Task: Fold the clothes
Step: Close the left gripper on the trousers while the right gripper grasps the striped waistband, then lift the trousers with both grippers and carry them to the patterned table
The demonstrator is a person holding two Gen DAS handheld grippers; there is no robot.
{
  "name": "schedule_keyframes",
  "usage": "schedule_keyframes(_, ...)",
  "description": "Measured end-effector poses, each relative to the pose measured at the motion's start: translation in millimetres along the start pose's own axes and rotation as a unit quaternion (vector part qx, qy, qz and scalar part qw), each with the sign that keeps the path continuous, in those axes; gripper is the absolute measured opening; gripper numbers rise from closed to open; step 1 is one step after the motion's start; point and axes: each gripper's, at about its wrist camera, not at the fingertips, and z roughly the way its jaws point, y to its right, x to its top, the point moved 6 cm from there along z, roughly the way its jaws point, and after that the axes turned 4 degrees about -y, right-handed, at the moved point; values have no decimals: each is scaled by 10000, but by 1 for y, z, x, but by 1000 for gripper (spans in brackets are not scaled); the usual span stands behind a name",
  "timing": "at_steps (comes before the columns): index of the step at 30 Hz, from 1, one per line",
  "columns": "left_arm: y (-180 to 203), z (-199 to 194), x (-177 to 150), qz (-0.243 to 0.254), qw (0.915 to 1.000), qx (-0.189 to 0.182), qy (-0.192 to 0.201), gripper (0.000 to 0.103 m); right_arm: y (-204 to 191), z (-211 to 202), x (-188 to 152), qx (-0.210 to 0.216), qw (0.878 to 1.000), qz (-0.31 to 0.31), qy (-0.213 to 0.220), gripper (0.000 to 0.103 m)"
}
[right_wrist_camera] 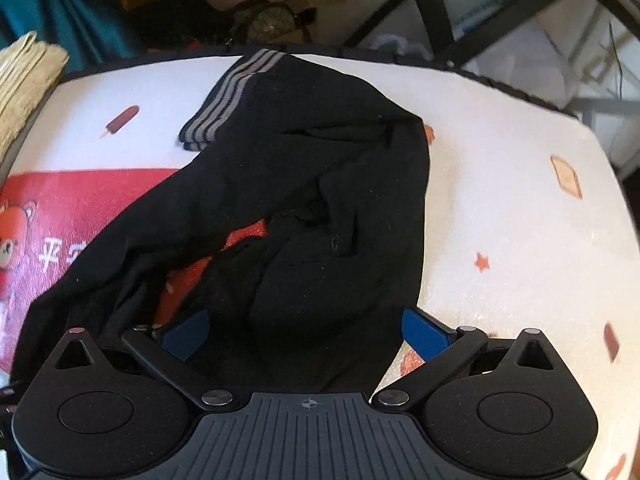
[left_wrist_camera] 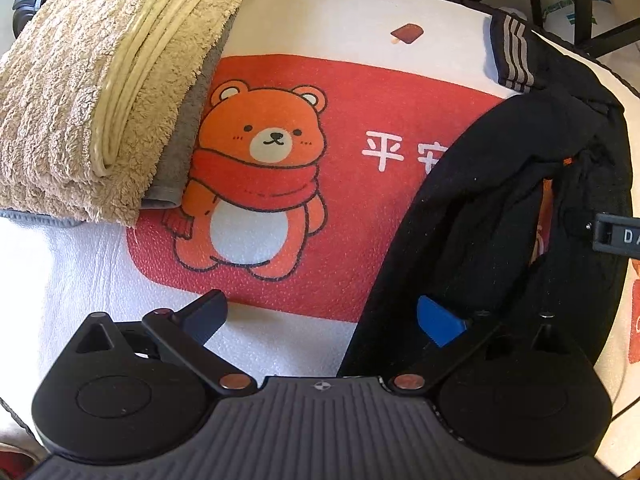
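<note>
The black garment (right_wrist_camera: 304,184) lies bunched and creased on the surface (right_wrist_camera: 520,208), striped cuff at the far edge. Both the left gripper (left_wrist_camera: 324,320) and right gripper (right_wrist_camera: 306,332) have jaws spread open, empty. Pinching only one layer of the crumpled cloth would likely drag the folds crooked.

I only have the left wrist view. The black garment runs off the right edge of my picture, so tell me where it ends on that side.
Observer: The black garment with grey stripes ends short of the table's right edge; bare white patterned tablecloth lies beyond.
Operator: Where is the right gripper?
Observer: The right gripper is open, its blue pads either side of the garment's near end.
Operator: Anything else over there?
Observer: Only printed shapes on the cloth, such as an orange star.
</note>
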Motion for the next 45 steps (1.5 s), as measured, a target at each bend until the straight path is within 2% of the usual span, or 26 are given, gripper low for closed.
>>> schedule_keyframes(1,0,0,2,-1,10000,3,-40,103,0,-2,0,31,10000,-81,13,90)
schedule_keyframes(3,0,0,4,-5,9999,16,-99,103,5,-8,0,96,9996,-249,112,63)
schedule_keyframes(4,1,-1,5,-11,9999,1,-100,103,10,-11,-1,124,9995,-264,140,56)
schedule_keyframes(6,4,-3,6,-10,9999,-31,-100,101,21,-17,-2,141,9995,-242,153,27)
schedule_keyframes(8,10,-5,5,93,9999,-97,-96,99,36,-20,-4,45,9999,-122,113,15)
schedule_keyframes(14,39,-17,-3,670,9964,-493,-191,98,109,-26,-14,-736,9957,553,88,14)
schedule_keyframes(16,49,-21,-6,803,9947,-606,-217,98,127,-29,-15,-766,9942,759,49,16)
schedule_keyframes(17,54,-23,-8,835,9940,-676,-222,98,133,-32,-16,-742,9941,797,8,22)
schedule_keyframes(18,61,-23,-12,841,9935,-734,-243,98,136,-35,-16,-714,9942,809,-5,33)
schedule_keyframes(19,67,-24,-17,847,9929,-792,-263,98,140,-38,-17,-682,9943,818,-7,37)
schedule_keyframes(23,91,-24,-35,870,9903,-1024,-346,99,142,-55,-18,-447,9966,650,254,67)
schedule_keyframes(24,97,-23,-39,895,9898,-1041,-372,99,141,-54,-18,-401,9971,592,252,69)
schedule_keyframes(27,119,-12,-39,1148,9908,-644,-318,98,134,-47,-20,-272,9983,499,119,71)
schedule_keyframes(30,122,-16,-39,1301,9901,-514,-82,82,121,-36,-19,-202,9994,275,24,72)
schedule_keyframes(31,123,-19,-38,1300,9900,-545,-21,65,117,-31,-19,-200,9997,148,-6,72)
schedule_keyframes(32,124,-22,-36,1270,9900,-610,24,36,112,-26,-19,-179,9998,32,-54,71)
schedule_keyframes(33,125,-24,-35,1188,9903,-716,-26,21,111,-27,-17,-116,9999,48,19,66)
schedule_keyframes(34,125,-25,-34,1091,9908,-794,-80,12,110,-28,-15,-53,9999,63,93,62)
schedule_keyframes(35,123,-26,-32,943,9924,-780,-147,11,109,-29,-12,16,9999,81,151,45)
schedule_keyframes(36,120,-28,-30,804,9937,-756,-188,10,109,-31,-10,127,9998,111,104,12)
schedule_keyframes(38,112,-37,-28,596,9961,-650,-87,10,109,-36,-4,360,9992,190,26,12)
schedule_keyframes(41,100,-61,-23,250,9977,-622,103,10,116,-67,8,987,9918,754,318,12)
schedule_keyframes(45,71,-114,-17,-294,9965,-627,461,9,118,-135,26,1981,9692,1129,926,12)
